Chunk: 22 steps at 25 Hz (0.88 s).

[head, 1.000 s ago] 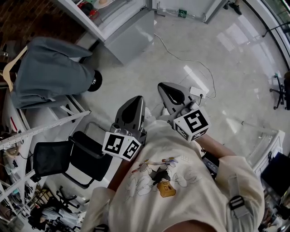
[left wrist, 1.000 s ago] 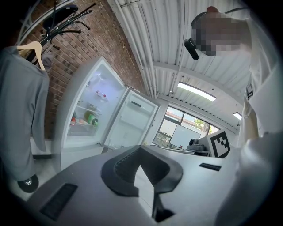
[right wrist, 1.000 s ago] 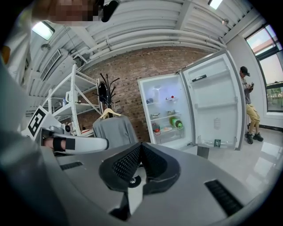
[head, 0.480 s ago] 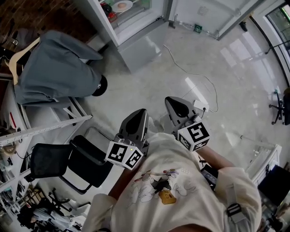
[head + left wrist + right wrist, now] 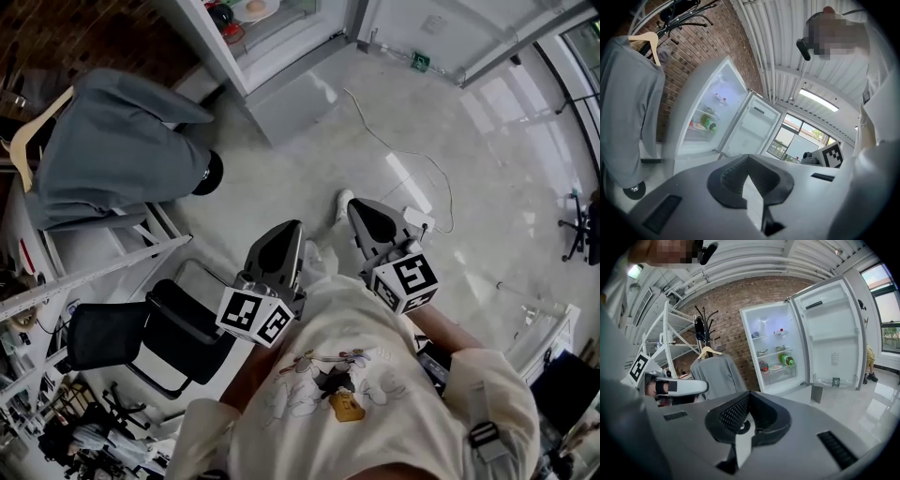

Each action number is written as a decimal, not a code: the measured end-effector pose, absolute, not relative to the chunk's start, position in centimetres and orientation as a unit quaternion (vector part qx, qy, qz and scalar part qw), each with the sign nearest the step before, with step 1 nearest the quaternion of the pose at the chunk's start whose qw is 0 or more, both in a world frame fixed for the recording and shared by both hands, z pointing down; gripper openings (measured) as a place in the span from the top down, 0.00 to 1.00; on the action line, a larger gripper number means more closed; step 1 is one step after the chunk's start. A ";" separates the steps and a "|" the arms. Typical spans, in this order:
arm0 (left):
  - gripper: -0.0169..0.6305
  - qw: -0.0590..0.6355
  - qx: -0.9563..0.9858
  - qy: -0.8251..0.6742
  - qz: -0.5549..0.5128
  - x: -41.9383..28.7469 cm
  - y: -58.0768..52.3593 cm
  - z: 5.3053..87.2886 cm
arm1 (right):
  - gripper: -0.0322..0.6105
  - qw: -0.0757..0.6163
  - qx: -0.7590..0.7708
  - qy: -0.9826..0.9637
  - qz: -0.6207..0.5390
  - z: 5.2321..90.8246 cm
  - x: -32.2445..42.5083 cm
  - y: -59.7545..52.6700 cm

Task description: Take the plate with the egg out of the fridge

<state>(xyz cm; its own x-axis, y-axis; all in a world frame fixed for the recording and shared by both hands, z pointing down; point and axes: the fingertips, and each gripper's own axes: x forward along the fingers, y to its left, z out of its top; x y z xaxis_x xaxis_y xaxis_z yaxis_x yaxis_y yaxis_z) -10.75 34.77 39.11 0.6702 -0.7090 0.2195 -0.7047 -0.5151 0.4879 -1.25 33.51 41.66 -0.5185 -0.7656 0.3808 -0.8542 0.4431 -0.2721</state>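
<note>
The small white plate with the egg [image 5: 776, 367] sits mid-frame in the open white fridge [image 5: 787, 383]. It is probably light and brittle, so pinch its rim and keep it level. The left gripper [image 5: 749, 164] and right gripper [image 5: 749, 397] are closed and empty.

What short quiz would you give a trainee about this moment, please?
1. True or false: the white fridge has its door open.
2. In the right gripper view, the grey garment on a wooden hanger hangs where? A) left of the fridge B) inside it C) on its door
3. What do the left gripper and right gripper hold?
Key: 1 true; 2 A; 3 nothing, both pairs of jaws shut.
</note>
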 end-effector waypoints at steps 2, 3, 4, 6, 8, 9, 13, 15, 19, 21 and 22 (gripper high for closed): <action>0.98 0.279 0.871 -0.404 0.000 -9.6 33.2 39.1 | 0.94 0.100 0.475 -0.847 0.217 41.7 -0.6 31.8; 0.98 0.277 0.873 -0.401 0.002 -8.8 32.3 39.0 | 0.94 0.098 0.474 -0.848 0.215 41.6 0.0 30.7; 0.98 0.276 0.875 -0.397 0.004 -7.9 31.3 38.9 | 0.94 0.096 0.475 -0.849 0.213 41.4 0.6 29.6; 0.98 0.275 0.878 -0.393 0.005 -6.1 29.2 38.6 | 0.94 0.089 0.475 -0.849 0.211 41.1 2.2 27.1; 0.98 0.271 0.879 -0.392 0.005 -4.4 26.9 38.4 | 0.94 0.081 0.474 -0.850 0.213 40.8 3.7 24.7; 0.98 0.267 0.880 -0.394 0.004 -3.6 25.6 38.4 | 0.94 0.078 0.472 -0.852 0.213 40.7 4.4 23.4; 0.98 0.257 0.878 -0.403 0.008 -0.9 21.4 38.3 | 0.94 0.074 0.467 -0.858 0.203 40.9 7.3 19.5; 0.98 0.263 0.871 -0.415 0.005 0.1 20.1 38.5 | 0.94 0.072 0.461 -0.860 0.205 41.1 8.4 18.2; 0.98 0.275 0.858 -0.433 0.003 1.7 18.3 39.0 | 0.94 0.074 0.449 -0.863 0.221 42.1 9.9 16.1; 0.98 0.276 0.856 -0.437 0.009 2.0 17.5 39.0 | 0.94 0.074 0.442 -0.864 0.231 42.3 10.3 15.6; 0.98 0.276 0.855 -0.439 0.012 2.1 17.0 38.8 | 0.94 0.074 0.438 -0.865 0.234 42.3 10.4 15.3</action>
